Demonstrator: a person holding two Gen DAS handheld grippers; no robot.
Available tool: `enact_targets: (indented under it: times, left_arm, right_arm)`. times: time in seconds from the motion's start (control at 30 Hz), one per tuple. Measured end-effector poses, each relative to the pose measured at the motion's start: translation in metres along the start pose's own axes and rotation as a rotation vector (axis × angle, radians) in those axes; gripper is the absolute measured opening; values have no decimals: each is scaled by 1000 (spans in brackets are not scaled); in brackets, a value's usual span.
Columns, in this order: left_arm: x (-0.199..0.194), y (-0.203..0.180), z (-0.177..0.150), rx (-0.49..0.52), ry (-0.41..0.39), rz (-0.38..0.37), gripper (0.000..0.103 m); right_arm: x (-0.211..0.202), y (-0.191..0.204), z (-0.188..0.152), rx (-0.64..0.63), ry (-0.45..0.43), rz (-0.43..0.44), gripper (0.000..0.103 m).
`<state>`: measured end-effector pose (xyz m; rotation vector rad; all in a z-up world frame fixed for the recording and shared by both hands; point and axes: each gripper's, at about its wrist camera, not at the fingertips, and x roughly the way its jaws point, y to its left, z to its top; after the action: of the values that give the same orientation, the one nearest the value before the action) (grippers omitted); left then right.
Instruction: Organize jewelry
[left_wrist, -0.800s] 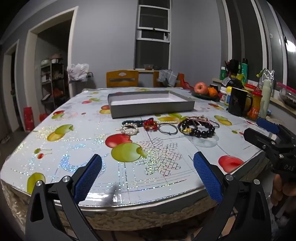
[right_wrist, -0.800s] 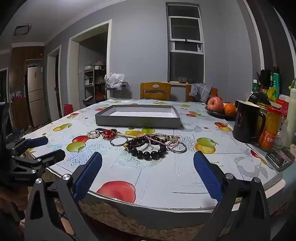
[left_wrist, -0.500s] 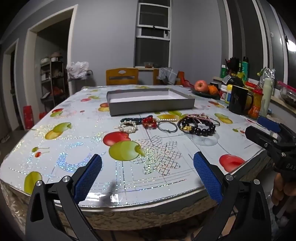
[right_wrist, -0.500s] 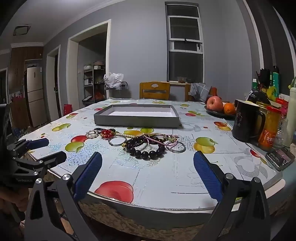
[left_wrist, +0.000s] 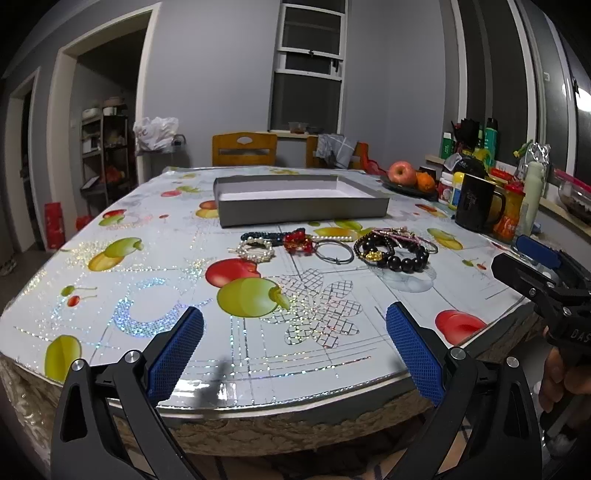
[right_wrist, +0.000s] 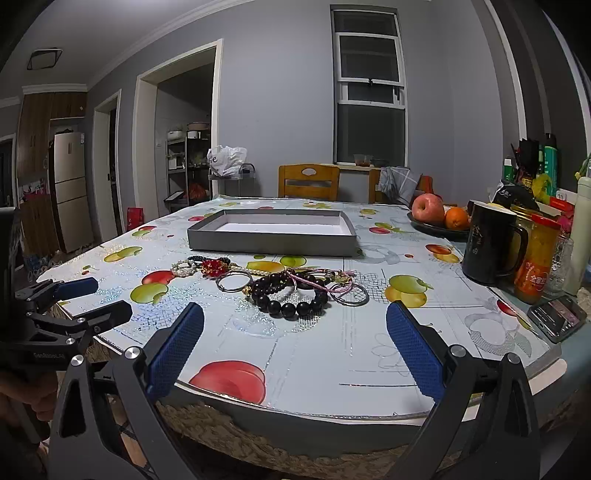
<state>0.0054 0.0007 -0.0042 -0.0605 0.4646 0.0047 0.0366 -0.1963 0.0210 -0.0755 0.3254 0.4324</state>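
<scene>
A pile of jewelry lies mid-table: a black bead bracelet (left_wrist: 400, 258) (right_wrist: 291, 301), a pearl bracelet (left_wrist: 255, 251) (right_wrist: 183, 267), a red bead piece (left_wrist: 297, 240) (right_wrist: 212, 266), a metal ring bangle (left_wrist: 334, 253) (right_wrist: 233, 281) and pink cords (right_wrist: 325, 282). Behind it stands an empty grey tray (left_wrist: 303, 212) (right_wrist: 271, 242). My left gripper (left_wrist: 293, 350) is open and empty at the table's near edge; it also shows in the right wrist view (right_wrist: 94, 301). My right gripper (right_wrist: 295, 350) is open and empty at the near edge; it also shows in the left wrist view (left_wrist: 522, 260).
A fruit-print tablecloth (left_wrist: 147, 295) covers the table. At the right stand a black mug (right_wrist: 487, 245), an orange jar (right_wrist: 535, 258), a fruit plate (right_wrist: 436, 218), bottles and a phone (right_wrist: 557, 317). Wooden chairs (right_wrist: 308, 181) stand behind the table.
Both grippers have lowered slightly and edged toward the table. Nothing on the table has moved.
</scene>
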Motion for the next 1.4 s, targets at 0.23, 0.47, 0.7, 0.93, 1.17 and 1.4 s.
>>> enact_targets:
  times: [0.23,0.47,0.7,0.93,1.17,1.4]
  left_arm:
    - [-2,-1,-1,2,-3,1,98]
    - [-1,-2,-1,1,5,-3,98]
    - [-2,-4,-2,3,7,0,98]
    - [-2,-2,-1,-1,7,-1,98]
    - [-2,-1,-2,-2,7,-3,98]
    - [-2,-1,-2,0,9,-2,98]
  right_arm:
    - [-2,2,1,-7,-3,-5,98]
    - [-1,2,0,-4,-4,-2,98]
    - [-1,1,1,-4,-5,-3,98]
    - [-2,1,1,-4,-5,-2,98]
    - [-2,0,2,-3,-7,-3,98]
    - [-3,1,1,-3,-7,-4,98]
